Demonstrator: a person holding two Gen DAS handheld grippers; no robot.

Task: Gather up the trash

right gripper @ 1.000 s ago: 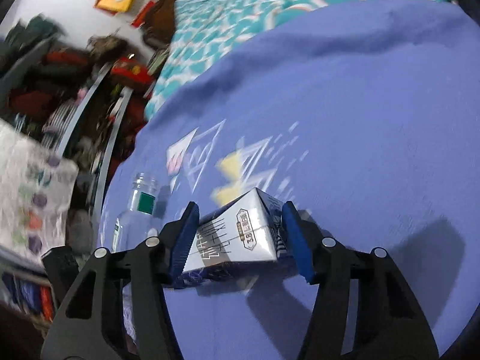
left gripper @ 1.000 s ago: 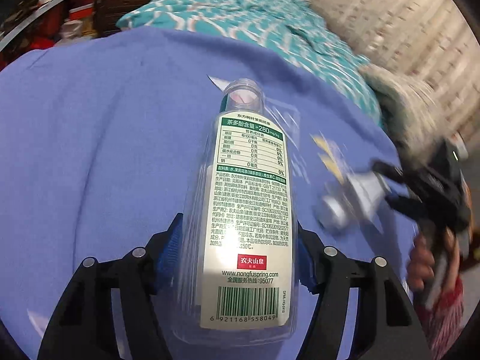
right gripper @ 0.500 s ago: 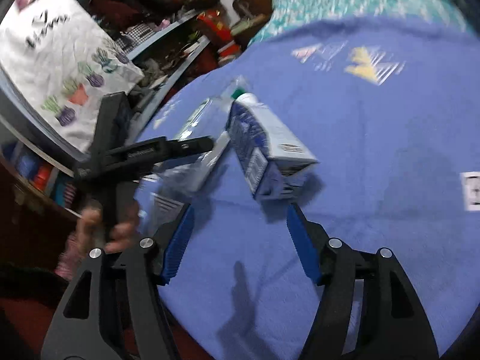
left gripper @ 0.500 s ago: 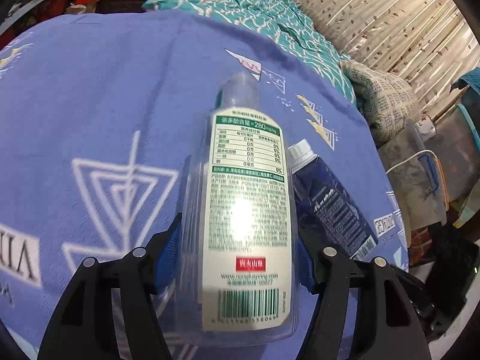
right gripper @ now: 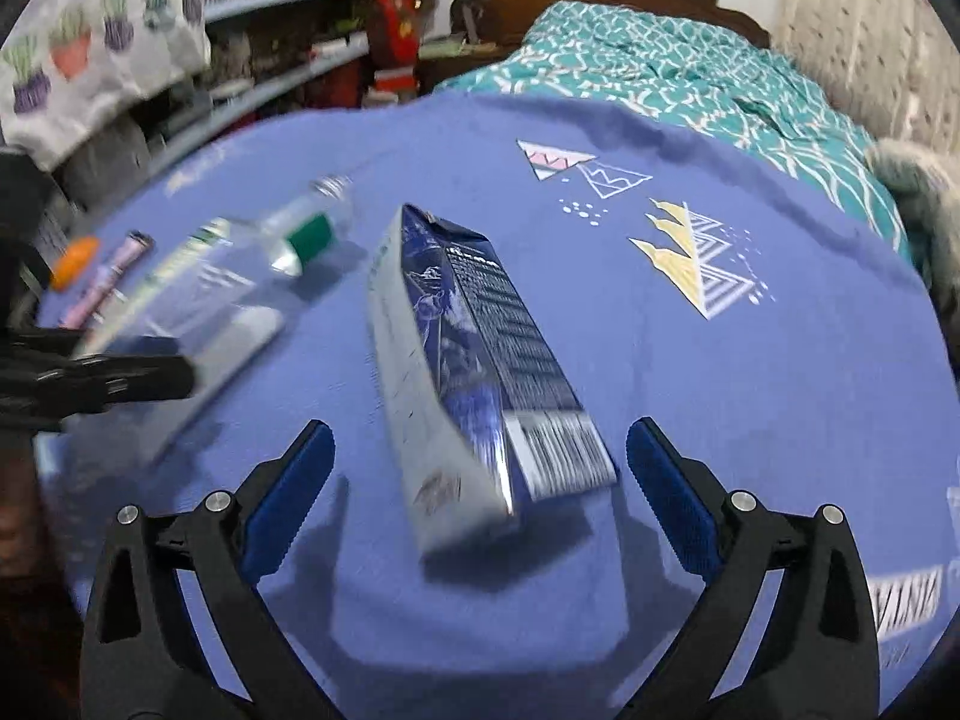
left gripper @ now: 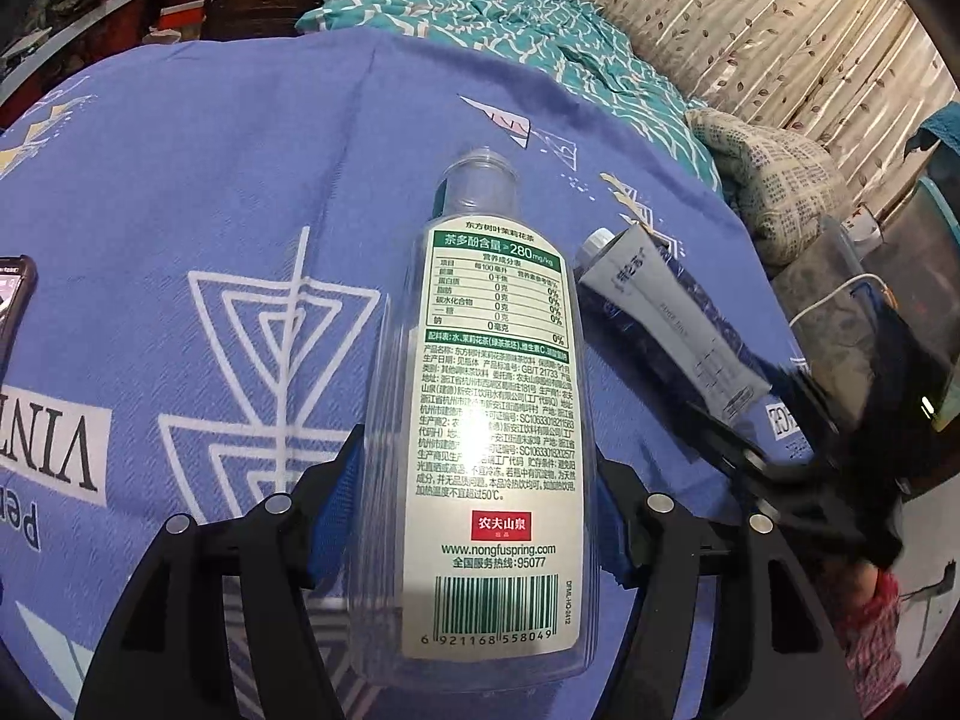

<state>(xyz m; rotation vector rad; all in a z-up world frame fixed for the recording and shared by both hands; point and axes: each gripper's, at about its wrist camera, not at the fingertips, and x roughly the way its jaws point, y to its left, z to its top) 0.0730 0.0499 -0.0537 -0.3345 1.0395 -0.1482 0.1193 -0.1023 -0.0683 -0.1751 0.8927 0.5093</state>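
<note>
My left gripper (left gripper: 480, 468) is shut on a clear, capless plastic bottle (left gripper: 492, 360) with a white and green label, held just over the blue printed bedspread (left gripper: 180, 180). A dark blue and grey drink carton (right gripper: 468, 348) lies on its side on the bedspread, just right of the bottle. My right gripper (right gripper: 480, 462) straddles the carton's near end, its jaws opening wide and both blue pads clear of it. The left wrist view shows the carton (left gripper: 666, 324) too. The bottle (right gripper: 240, 276) appears blurred in the right wrist view.
A phone (left gripper: 12, 294) lies at the left edge of the bedspread. An orange cap (right gripper: 75, 261) and pink tubes (right gripper: 108, 276) lie at its far left. A teal quilt (right gripper: 690, 78) is bunched behind. Cluttered shelves (right gripper: 270, 60) stand left, bins and cloth (left gripper: 840, 312) right.
The right gripper has let go of the carton, rolled and drawn back with its jaws spreading. The carton now lies on the bedspread. The left gripper carried the bottle sideways, then held still.
</note>
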